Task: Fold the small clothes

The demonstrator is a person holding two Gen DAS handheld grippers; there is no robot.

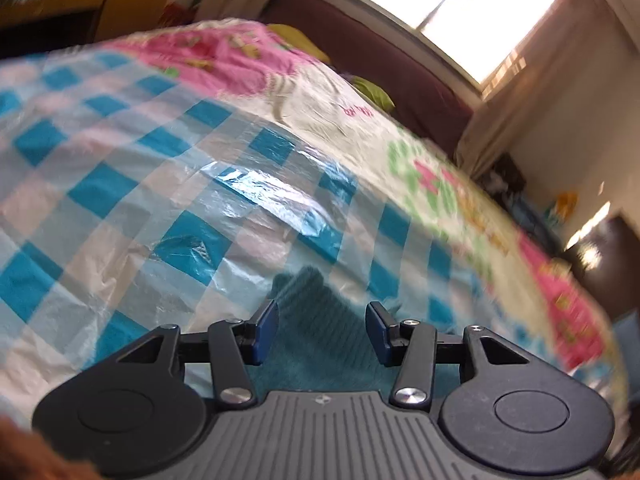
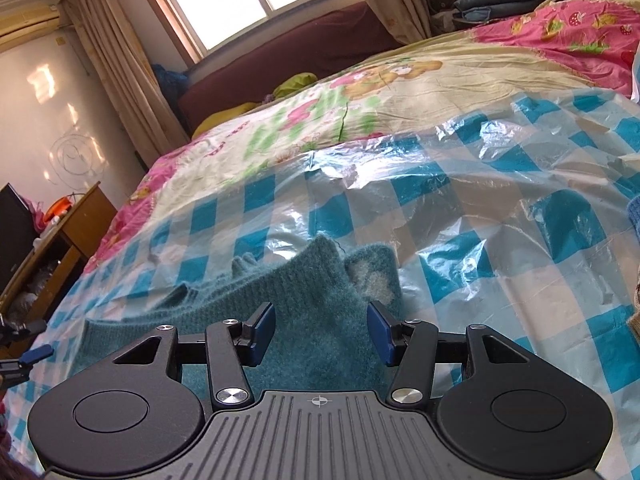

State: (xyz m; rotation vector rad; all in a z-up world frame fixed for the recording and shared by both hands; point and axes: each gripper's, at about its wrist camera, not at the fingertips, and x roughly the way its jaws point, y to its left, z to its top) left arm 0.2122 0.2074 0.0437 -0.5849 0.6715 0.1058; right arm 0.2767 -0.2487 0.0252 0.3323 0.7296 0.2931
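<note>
A small teal knitted sweater [image 2: 316, 300] lies rumpled on a blue-and-white checked plastic sheet [image 2: 480, 208] spread over the bed. A sleeve with a white patch [image 2: 372, 276] sticks out to its right. My right gripper [image 2: 322, 332] is open, its blue-padded fingers either side of the sweater's folded-up part, just above it. In the left wrist view my left gripper [image 1: 322, 332] is open over the same teal sweater [image 1: 320, 320], nothing between the pads. The left gripper's finger [image 2: 36, 354] shows at the left edge of the right wrist view.
A floral pink and cream bedspread [image 2: 400, 92] covers the bed beyond the sheet. A dark red headboard [image 2: 304, 48] and window are behind. A wooden desk [image 2: 76, 224] stands left of the bed. Folded blue cloth [image 2: 500, 0] lies at the far right.
</note>
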